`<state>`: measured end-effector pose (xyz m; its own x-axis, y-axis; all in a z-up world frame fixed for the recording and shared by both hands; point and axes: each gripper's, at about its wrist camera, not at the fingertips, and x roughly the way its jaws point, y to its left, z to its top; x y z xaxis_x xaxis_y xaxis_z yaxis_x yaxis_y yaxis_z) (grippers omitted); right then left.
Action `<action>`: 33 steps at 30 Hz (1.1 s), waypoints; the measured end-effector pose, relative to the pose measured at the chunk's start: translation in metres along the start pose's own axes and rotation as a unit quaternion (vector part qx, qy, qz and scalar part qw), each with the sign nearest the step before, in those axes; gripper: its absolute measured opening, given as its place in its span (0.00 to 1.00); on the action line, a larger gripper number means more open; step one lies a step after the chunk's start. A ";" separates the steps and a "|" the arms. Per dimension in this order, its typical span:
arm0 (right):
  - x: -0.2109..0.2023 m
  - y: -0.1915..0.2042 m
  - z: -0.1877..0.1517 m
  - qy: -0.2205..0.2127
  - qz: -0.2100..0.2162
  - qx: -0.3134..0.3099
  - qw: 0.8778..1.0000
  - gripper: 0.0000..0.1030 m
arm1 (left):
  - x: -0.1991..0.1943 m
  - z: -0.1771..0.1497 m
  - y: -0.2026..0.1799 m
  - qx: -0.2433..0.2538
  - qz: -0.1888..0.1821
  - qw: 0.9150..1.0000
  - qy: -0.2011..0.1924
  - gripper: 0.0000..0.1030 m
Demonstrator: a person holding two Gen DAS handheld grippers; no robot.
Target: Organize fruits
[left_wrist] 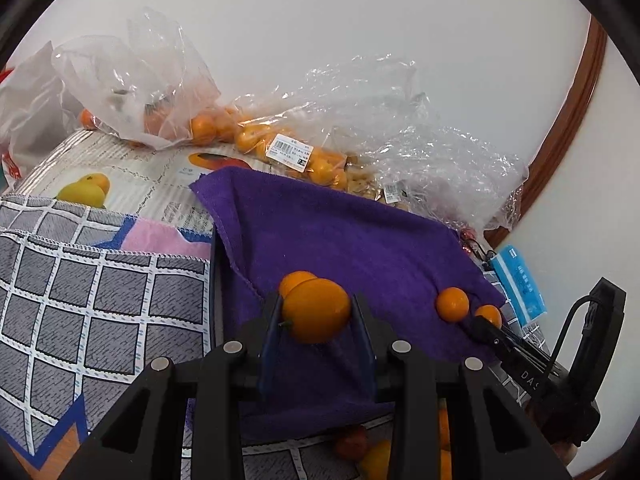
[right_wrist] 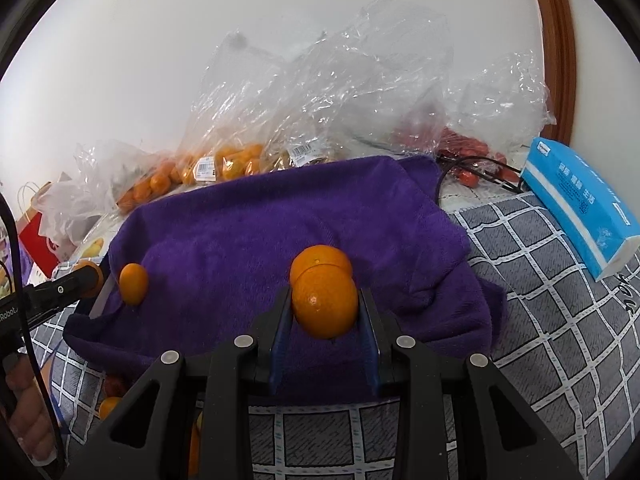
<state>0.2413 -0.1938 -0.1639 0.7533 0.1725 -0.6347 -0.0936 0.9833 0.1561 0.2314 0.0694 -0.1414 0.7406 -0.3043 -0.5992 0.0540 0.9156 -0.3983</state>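
Both grippers are loaded: the left gripper has its jaws clamped on a small orange fruit, and the right gripper is pinching another orange the same way, each held low over the near part of the purple towel. The towel looks like the landing zone, soft enough to stop round fruit rolling off, so my read is that both fruits are about to be set down beside those already there. Just behind each held fruit sits a second orange on the cloth, one past the left jaws and one past the right, and that suggests a row or cluster is being built. The left view catches the loose fruit in the middle of the towel, with the right gripper poking in from the right edge; it also shows the printed fruit mat far left. The right view gives the blue tissue pack in full on the checked cloth, plus red fruit in the far clear bags, and a person's fingers wrapped round the left handle at near left.
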 end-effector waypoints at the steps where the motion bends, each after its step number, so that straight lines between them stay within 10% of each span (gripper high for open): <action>1: 0.000 0.000 0.000 0.001 0.000 0.000 1.000 0.31 | 0.002 0.000 -0.001 0.001 -0.003 1.000 0.004 0.31; 33: 0.004 0.009 -0.002 0.011 -0.009 -0.027 1.000 0.31 | 0.019 -0.008 -0.016 0.050 0.022 0.998 0.037 0.31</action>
<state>0.2421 -0.1844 -0.1660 0.7413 0.1548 -0.6531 -0.1145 0.9879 0.1042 0.2393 0.0470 -0.1526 0.6931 -0.2777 -0.6652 0.0909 0.9491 -0.3015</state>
